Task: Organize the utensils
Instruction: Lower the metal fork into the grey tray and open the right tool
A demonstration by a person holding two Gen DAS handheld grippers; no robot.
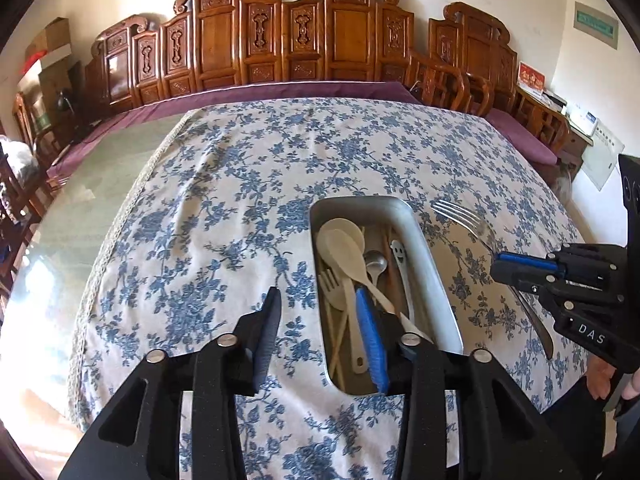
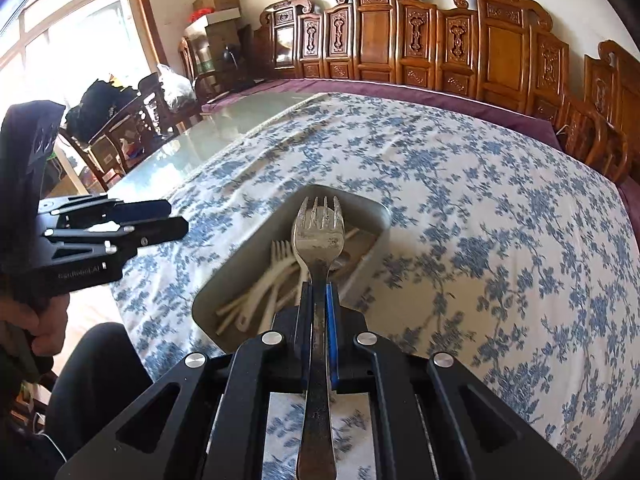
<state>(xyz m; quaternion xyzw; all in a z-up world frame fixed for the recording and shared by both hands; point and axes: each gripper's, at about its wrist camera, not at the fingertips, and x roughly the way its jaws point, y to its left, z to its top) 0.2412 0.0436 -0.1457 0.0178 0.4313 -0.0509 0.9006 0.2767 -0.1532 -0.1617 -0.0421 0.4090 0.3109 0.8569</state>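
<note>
A metal tray [image 1: 425, 249] lies on the flowered tablecloth and holds cream plastic spoons [image 1: 344, 248], a cream fork [image 1: 331, 285], chopsticks, a small metal spoon [image 1: 375, 261] and a white utensil with a smiley face [image 1: 397, 249]. My left gripper [image 1: 317, 292] is open above the tray's near left corner, with nothing between its fingers. My right gripper [image 2: 318, 286] is shut on the handle of a metal fork [image 2: 318, 232]. The fork's tines point forward over the tray [image 2: 240, 264]. In the left wrist view the fork [image 1: 460, 214] and right gripper [image 1: 498, 266] hang to the right of the tray.
The blue-flowered tablecloth [image 1: 224, 200] covers part of a glass-topped table [image 1: 92, 184]. Carved wooden chairs [image 1: 340, 32] and a purple cushion [image 1: 280, 94] line the far side. A hand [image 2: 44, 320] holds the left gripper [image 2: 176, 220]. Cluttered chairs and boxes stand by the window.
</note>
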